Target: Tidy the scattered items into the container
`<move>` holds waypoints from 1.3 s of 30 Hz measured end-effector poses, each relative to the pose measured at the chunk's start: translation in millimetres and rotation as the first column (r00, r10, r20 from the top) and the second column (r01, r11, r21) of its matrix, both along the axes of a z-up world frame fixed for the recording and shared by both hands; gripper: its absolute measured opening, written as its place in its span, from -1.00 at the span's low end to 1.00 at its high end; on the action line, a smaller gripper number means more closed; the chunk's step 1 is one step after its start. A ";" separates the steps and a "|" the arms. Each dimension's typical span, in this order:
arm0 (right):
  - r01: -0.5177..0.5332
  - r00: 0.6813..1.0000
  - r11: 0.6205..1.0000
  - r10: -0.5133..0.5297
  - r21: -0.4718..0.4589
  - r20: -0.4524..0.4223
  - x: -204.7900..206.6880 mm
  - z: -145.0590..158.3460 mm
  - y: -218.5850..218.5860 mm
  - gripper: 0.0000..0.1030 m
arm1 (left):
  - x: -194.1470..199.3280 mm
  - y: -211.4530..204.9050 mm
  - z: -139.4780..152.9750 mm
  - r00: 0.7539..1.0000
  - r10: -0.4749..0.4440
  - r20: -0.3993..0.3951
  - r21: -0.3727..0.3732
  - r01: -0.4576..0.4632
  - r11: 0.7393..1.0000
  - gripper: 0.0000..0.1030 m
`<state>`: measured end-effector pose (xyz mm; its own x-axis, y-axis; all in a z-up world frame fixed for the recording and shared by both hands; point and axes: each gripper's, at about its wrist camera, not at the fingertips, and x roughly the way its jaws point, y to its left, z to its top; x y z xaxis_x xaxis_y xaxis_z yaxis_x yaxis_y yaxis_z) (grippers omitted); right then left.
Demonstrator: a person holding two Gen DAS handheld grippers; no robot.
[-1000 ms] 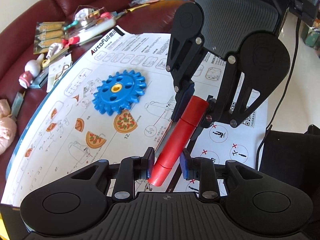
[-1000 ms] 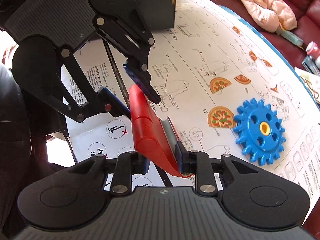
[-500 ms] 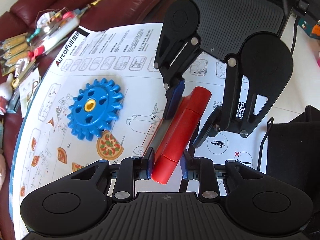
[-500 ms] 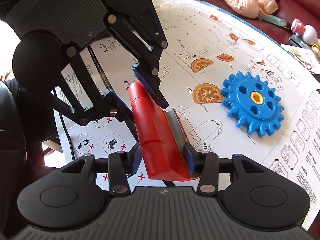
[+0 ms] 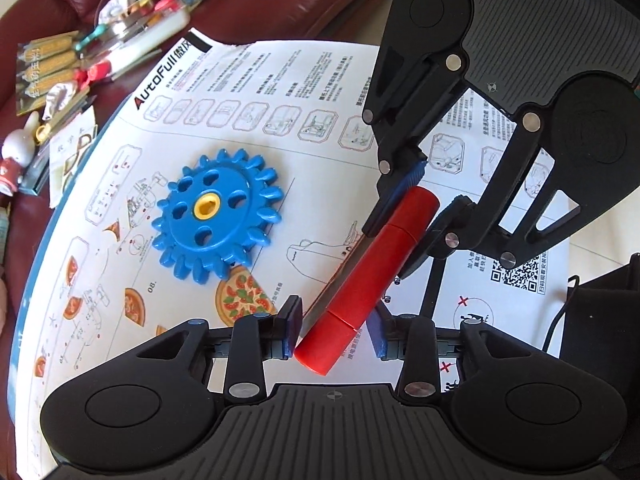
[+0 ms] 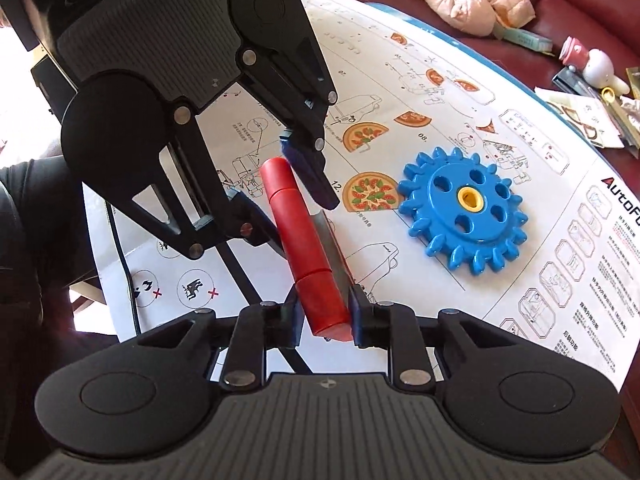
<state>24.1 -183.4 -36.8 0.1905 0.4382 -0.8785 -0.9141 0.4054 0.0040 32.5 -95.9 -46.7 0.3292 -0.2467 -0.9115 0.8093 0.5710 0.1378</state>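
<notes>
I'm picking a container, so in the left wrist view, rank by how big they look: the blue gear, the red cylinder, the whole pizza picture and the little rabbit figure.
1. Blue gear and red cylinder: close; the cylinder is longer, the gear wider, and the cylinder sits nearer the camera, so unranked.
2. Whole pizza picture.
3. Rabbit figure, far at the edge, so probably understated.

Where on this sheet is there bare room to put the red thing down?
Free: the white instruction sheet between the blue plastic gear and its top edge, and the strip between gear and red cylinder. Crowded: the maroon sofa beyond, littered with packets and toys.
</notes>
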 end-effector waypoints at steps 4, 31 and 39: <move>0.011 1.000 1.000 -0.011 0.005 -0.030 4.4 -4.6 3.3 -0.45 | 1.2 0.2 -5.4 1.000 -0.004 0.000 -0.001 0.004 1.000 -0.38; -0.121 0.990 0.992 0.123 -0.027 0.076 -38.9 48.2 68.6 -0.41 | -62.3 60.5 47.4 0.984 0.173 0.051 -0.041 -0.171 0.984 -0.49; -0.318 0.936 0.943 0.328 -0.094 0.130 -71.1 90.7 136.6 -0.42 | -111.4 124.9 91.1 0.945 0.318 0.080 -0.106 -0.309 0.945 -0.52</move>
<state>-47.0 -46.8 53.9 0.1738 0.4351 -0.8834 -0.9848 0.0826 -0.1531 -78.9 28.9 44.4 0.4871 -0.1971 -0.8508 0.5728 0.8075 0.1409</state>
